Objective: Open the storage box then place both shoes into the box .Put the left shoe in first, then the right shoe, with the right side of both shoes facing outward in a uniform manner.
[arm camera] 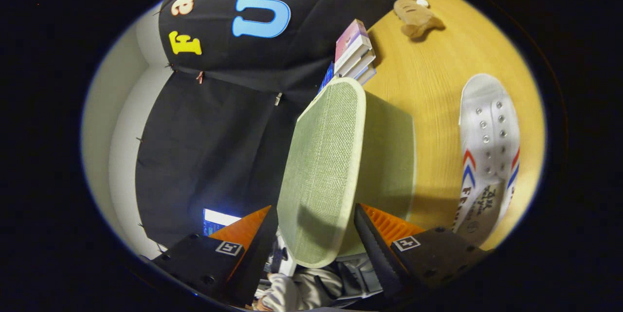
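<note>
The green fabric storage box [392, 156] stands on the wooden table [428, 73]. Its woven lid [323, 156], edged in cream, is tipped up off the box. My gripper [315, 234] is shut on the lid's near edge, with one orange-and-black finger [265, 239] pressing each side. A white canvas shoe [486, 151] with red and blue side stripes lies on the table beside the box, to the right of my fingers. Its opening faces me and its toe points away.
Beyond the box a stack of books [354, 51] lies against the booth's black cloth wall. A brown plush toy [416, 15] sits farther out on the table. A person's grey sleeve [297, 292] shows below the lid, between my fingers.
</note>
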{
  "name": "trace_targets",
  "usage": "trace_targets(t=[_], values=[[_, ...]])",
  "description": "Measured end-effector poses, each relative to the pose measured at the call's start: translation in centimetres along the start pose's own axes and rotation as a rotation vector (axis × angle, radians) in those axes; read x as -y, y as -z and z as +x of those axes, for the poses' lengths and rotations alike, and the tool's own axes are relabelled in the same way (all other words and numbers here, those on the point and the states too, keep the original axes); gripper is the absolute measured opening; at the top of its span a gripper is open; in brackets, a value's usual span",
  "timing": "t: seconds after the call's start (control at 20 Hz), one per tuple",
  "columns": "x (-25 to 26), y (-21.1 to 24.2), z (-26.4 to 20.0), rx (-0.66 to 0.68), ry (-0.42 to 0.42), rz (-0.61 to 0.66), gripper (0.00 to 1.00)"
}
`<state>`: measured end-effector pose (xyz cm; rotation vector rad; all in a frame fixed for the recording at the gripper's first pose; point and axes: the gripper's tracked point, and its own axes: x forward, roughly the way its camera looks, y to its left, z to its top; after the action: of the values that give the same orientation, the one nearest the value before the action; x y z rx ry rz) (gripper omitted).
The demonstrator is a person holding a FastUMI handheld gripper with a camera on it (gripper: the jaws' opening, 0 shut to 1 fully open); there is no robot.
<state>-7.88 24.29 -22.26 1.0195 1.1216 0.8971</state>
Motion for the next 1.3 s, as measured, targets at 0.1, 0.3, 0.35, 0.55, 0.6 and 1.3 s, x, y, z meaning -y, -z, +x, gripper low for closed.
trace_targets(t=[0.1,0.3,0.35,0.55,0.6,1.3], values=[[0.4,-0.3,0.8,0.002,-0.003,0.034,0.95],[1.0,-0.4,1.1,-0.026,0.0,0.087,0.61],[0.7,-0.3,1.1,-0.043,-0.007,0.109,0.53],[0.5,-0.3,0.7,-0.055,0.011,0.171,0.2],[0.5,-0.4,0.5,-0.062,0.021,0.18,0.18],[-5.7,-1.9,-1.0,-0.007,0.059,0.15,0.05]])
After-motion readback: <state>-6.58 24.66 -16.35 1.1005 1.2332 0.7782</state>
